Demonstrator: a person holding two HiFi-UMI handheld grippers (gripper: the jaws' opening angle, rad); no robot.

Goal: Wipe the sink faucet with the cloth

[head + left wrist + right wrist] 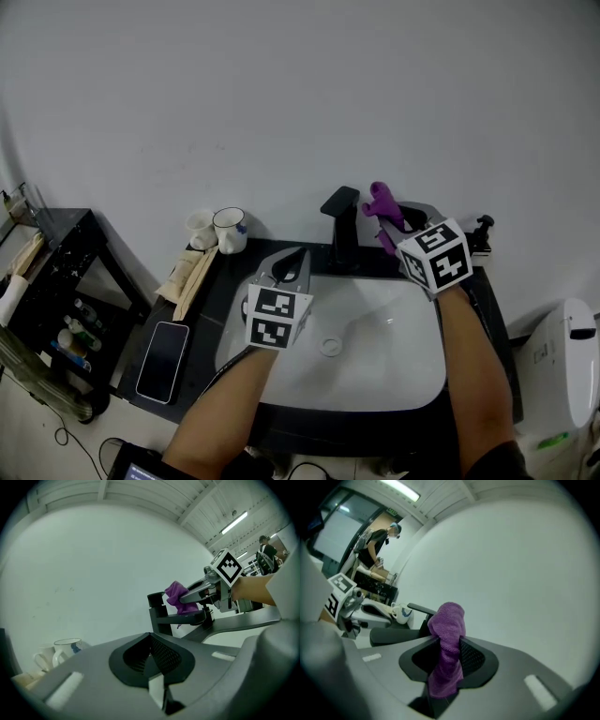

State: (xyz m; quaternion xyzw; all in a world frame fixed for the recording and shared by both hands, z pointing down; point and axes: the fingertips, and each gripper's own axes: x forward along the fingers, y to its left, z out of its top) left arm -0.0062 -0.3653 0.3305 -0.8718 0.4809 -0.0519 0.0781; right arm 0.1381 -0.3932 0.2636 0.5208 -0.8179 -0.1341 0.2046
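A black faucet [341, 225] stands at the back of a white sink [375, 361]. My right gripper [386, 223] is shut on a purple cloth [382, 201], held just right of the faucet's top and close to it. The right gripper view shows the cloth [447, 644] pinched between the jaws, with the faucet [401, 631] behind it. My left gripper [292, 258] hovers over the sink's back left rim, shut and holding nothing. In the left gripper view the faucet [176, 616] and the cloth [177, 595] lie ahead to the right.
Two white mugs [217, 229] and some wooden sticks [192, 274] sit on the dark counter left of the sink, with a phone [163, 360] nearer me. A black shelf unit [56, 300] stands at far left, a white toilet [561, 370] at right.
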